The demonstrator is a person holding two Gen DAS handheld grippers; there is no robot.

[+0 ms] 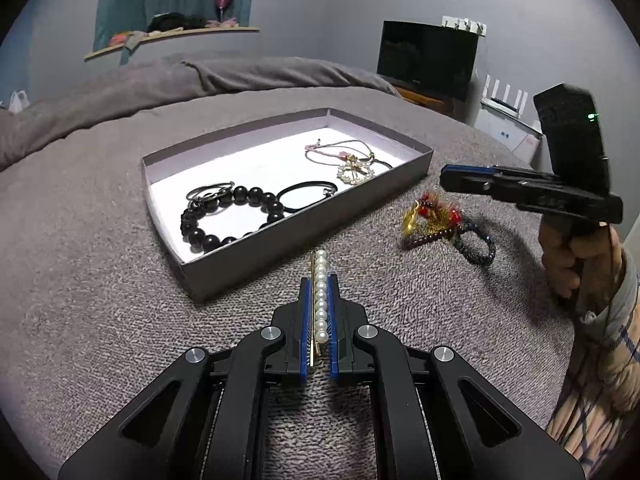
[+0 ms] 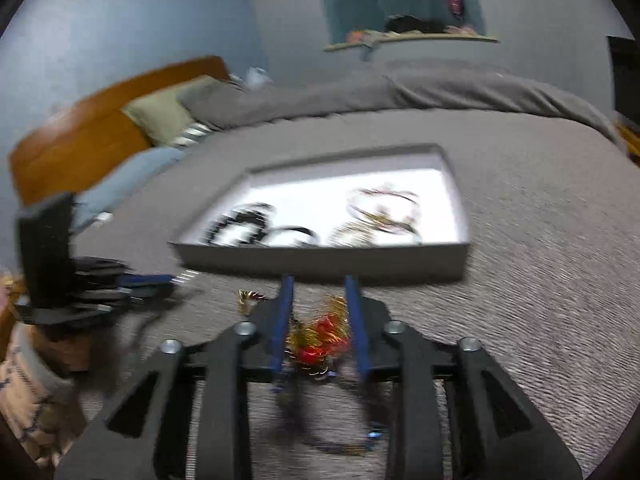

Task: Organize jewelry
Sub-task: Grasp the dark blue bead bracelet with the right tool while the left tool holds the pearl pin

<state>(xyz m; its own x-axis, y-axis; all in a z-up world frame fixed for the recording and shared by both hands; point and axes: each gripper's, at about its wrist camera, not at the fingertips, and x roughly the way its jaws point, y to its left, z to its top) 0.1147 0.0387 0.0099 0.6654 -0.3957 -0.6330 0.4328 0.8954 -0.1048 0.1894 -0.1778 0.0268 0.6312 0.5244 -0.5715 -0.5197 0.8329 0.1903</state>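
- Left wrist view: the left gripper (image 1: 319,300) is clamped on a pearl hair clip (image 1: 320,300), its pearl row and gold bar running lengthwise between the blue pads, the tip poking out towards the shallow grey box (image 1: 248,248).
- The box sits on the grey blanket (image 1: 100,260) and already holds a black bead bracelet (image 1: 230,216), a black hair tie (image 1: 308,196) and corded pieces at the far end. I judge the clip goes there next; carry it over the near wall, lower it flat onto bare white floor, and only then release.
- Outside the box, to its right, lies a red-and-gold tasselled piece (image 1: 430,216) touching a dark beaded bracelet (image 1: 476,246). The right gripper (image 1: 456,178) hangs above them; from this side its jaw gap cannot be read.
- Right wrist view, blurred: the right gripper (image 2: 320,312) stands parted, pads not pressing, with the red-and-gold tasselled piece (image 2: 320,340) between its fingers, near the box (image 2: 320,258).
- Best to settle lower and close on the firm beaded body, not loose tassel threads, which would likely slip or drag the neighbouring bracelet.
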